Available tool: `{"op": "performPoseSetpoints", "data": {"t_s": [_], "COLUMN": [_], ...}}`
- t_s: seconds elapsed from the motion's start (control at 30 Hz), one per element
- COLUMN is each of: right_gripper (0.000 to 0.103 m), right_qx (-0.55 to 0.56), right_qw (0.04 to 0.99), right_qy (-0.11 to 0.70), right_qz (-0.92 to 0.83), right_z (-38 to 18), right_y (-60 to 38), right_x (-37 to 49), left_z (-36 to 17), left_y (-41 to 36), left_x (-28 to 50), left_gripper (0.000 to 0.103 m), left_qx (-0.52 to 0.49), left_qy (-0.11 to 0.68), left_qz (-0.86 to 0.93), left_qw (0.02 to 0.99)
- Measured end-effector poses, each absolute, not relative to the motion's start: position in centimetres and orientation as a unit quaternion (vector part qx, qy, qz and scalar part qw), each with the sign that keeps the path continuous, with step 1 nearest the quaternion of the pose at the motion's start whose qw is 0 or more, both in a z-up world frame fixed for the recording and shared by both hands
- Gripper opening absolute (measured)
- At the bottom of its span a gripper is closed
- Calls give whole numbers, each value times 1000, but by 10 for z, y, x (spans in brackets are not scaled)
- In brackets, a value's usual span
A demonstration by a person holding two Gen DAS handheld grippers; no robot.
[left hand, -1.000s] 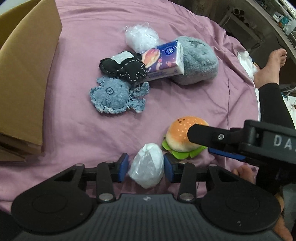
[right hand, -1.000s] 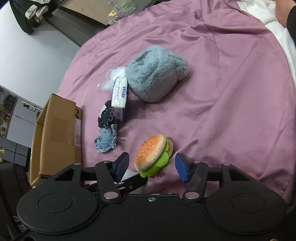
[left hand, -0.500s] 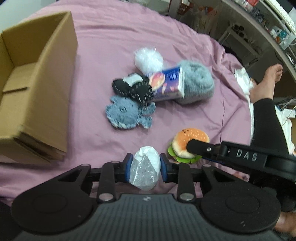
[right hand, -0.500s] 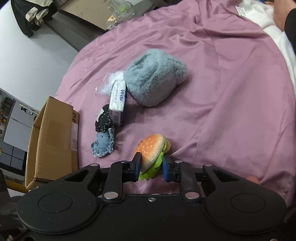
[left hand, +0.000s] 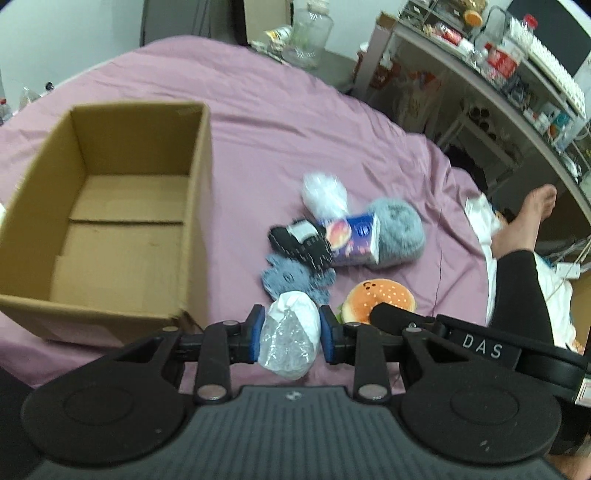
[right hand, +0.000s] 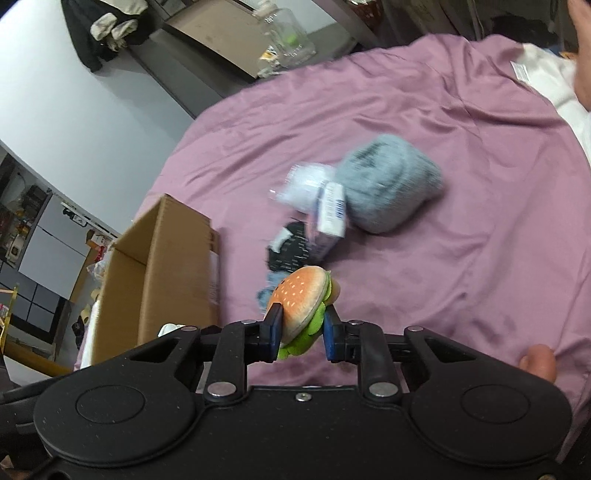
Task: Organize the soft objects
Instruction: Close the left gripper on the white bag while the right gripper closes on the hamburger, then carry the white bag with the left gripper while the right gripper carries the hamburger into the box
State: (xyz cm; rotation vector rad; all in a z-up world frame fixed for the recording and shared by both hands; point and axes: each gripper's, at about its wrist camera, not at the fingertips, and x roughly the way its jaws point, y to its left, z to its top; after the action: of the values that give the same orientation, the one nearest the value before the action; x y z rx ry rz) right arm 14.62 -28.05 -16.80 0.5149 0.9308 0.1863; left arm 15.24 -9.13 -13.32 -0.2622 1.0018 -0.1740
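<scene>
We see a glass jar (left hand: 309, 35) on the dresser (right hand: 218, 33) beyond the bed's far edge, cluttered shelves (left hand: 517, 74) along its right side

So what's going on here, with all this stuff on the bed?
A person is tidying soft things using two handheld grippers. The left gripper is shut on a plastic-wrapped bundle, the right gripper on a burger plush. An open cardboard box sits beside them, nothing visible inside. Other soft items lie on the purple sheet.
</scene>
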Motion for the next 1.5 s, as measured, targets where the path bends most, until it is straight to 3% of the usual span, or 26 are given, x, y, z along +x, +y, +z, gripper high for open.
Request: {"op": "performPoseSetpoints", "data": {"t_s": [0.73, 1.5], "right_gripper": [23, 23], "right_qx": [230, 203], "right_qw": [877, 872], "right_qy": [398, 408], "right_qz": [136, 181], "right_z": [-105, -103], "right_y": [-208, -133], "right_x": [152, 191], "left_z": [-95, -92], "left_y": [-12, 56], "left_x": [150, 187], "left_gripper": [30, 30], "left_qx": [-170, -192], "left_qy": [421, 407], "left_qz": [-39, 8], "left_qw": [890, 893]}}
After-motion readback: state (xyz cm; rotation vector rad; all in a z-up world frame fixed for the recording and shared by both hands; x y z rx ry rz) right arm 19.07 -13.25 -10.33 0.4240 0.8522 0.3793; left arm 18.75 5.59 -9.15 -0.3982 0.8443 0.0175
